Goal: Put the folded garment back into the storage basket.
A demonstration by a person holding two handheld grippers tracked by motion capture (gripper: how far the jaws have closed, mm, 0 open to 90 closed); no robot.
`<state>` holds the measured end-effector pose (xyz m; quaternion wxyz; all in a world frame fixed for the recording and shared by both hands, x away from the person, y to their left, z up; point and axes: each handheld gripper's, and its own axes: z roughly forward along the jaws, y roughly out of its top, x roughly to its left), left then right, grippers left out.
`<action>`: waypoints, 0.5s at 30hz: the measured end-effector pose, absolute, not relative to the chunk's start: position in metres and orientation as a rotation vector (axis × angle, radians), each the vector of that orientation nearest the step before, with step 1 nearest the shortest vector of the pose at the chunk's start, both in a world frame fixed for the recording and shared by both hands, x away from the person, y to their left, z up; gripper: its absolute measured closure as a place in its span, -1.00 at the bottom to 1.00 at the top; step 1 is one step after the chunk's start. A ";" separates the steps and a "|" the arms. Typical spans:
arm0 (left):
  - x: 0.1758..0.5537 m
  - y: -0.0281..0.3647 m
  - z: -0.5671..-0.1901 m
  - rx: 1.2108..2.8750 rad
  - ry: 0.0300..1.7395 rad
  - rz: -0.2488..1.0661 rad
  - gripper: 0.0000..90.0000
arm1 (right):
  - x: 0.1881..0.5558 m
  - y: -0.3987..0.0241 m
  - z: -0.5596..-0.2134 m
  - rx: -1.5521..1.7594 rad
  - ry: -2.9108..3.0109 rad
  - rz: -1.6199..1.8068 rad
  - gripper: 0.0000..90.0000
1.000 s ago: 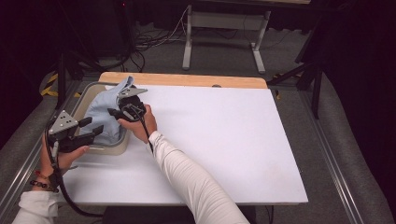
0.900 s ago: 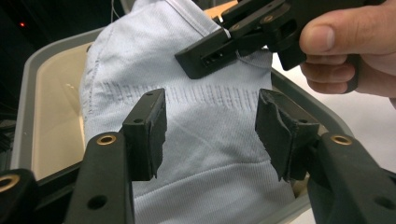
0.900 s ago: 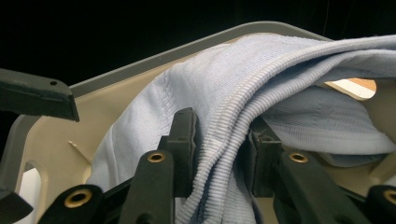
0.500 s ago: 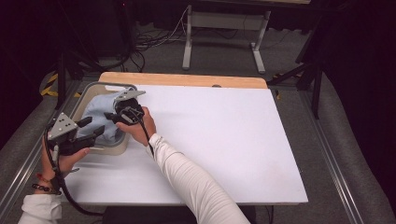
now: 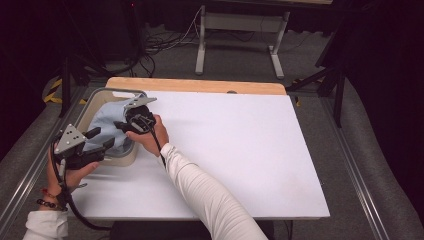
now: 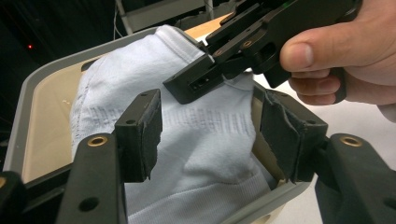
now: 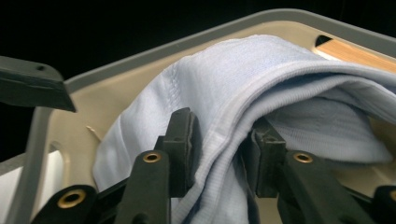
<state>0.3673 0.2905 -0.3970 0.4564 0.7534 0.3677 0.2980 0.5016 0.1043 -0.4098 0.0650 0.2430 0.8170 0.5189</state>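
Note:
A pale blue cloth [image 5: 106, 121] lies bunched in a beige bin [image 5: 107, 91] with a grey rim, at the table's left edge. My right gripper [image 5: 121, 125] reaches into the bin from the right. In the right gripper view a thick fold of the cloth [image 7: 261, 70] fills the gap of my right gripper [image 7: 222, 144] and touches both pads; these jaws have just been opening a little. My left gripper [image 5: 101, 139] sits at the bin's near side. In the left gripper view my left gripper [image 6: 210, 135] has just been opening; its pads stand apart, clear of the cloth [image 6: 196, 186].
The bin's near wall [image 6: 275, 198] runs just under the left jaws. The hand [image 6: 336, 60] on the right gripper is close above them. The white tabletop [image 5: 240, 150] stretches right of the bin, with a wooden strip [image 5: 200, 85] along its far edge.
The cloth, which stuck up over the bin's far right rim, has sunk into the bin, and the rim now shows. The right gripper dipped slightly with it. The left gripper barely shifted.

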 end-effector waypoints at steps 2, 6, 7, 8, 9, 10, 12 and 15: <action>0.366 0.289 -0.398 1.853 0.904 0.736 -0.12 | 0.500 0.104 -0.410 0.726 2.460 1.540 0.38; 0.363 0.284 -0.399 1.854 0.883 0.742 -0.16 | 0.495 0.098 -0.410 0.713 2.431 1.524 0.29; 0.362 0.282 -0.400 1.853 0.874 0.745 -0.17 | 0.493 0.096 -0.410 0.695 2.423 1.513 0.28; 0.362 0.281 -0.400 1.858 0.869 0.750 -0.17 | 0.491 0.094 -0.409 0.673 2.417 1.503 0.28; 0.361 0.279 -0.400 1.856 0.866 0.749 -0.18 | 0.490 0.092 -0.408 0.652 2.415 1.492 0.28; 0.361 0.277 -0.400 1.852 0.857 0.748 -0.18 | 0.488 0.090 -0.408 0.634 2.409 1.488 0.29; 0.360 0.273 -0.400 1.851 0.840 0.747 -0.19 | 0.485 0.085 -0.405 0.610 2.397 1.490 0.29; 0.358 0.268 -0.400 1.840 0.820 0.741 -0.20 | 0.482 0.078 -0.401 0.596 2.384 1.515 0.30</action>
